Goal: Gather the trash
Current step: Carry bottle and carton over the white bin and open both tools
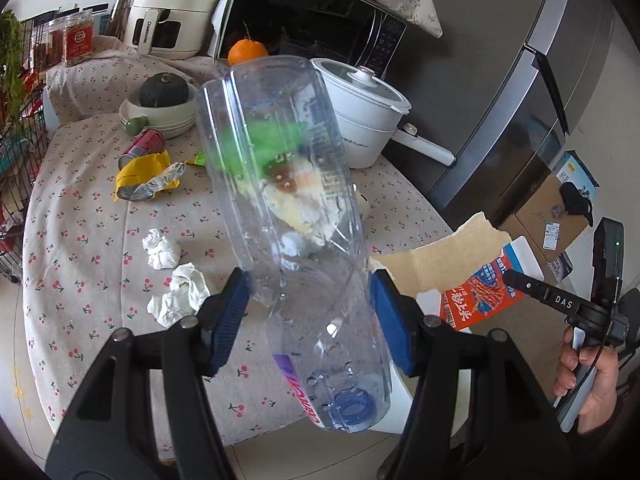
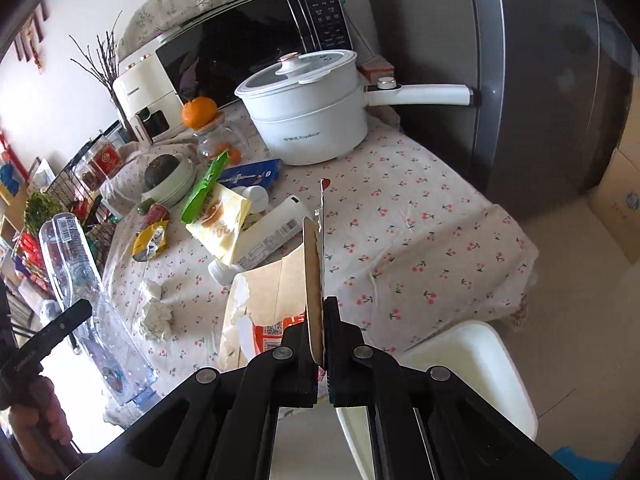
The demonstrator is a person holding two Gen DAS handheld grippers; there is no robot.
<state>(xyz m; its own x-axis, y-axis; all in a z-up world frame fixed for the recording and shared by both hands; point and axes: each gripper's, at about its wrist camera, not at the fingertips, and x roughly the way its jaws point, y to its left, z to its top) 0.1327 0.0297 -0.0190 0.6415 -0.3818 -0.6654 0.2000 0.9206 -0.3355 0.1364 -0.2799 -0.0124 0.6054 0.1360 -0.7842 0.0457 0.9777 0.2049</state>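
Note:
My left gripper is shut on a large clear plastic bottle, gripped at its lower body, neck towards me, held above the table's near edge. The bottle also shows at the left of the right wrist view. My right gripper is shut on a torn cardboard box with red print, pinching one flap edge-on; it shows in the left wrist view to the right of the bottle. Crumpled tissues, a yellow wrapper and a red can lie on the cherry-print tablecloth.
A white electric pot, a microwave, an air fryer, a bowl holding a squash, a jar topped with an orange, snack bags and a white tube crowd the table. A white bin stands below the front edge; a fridge is right.

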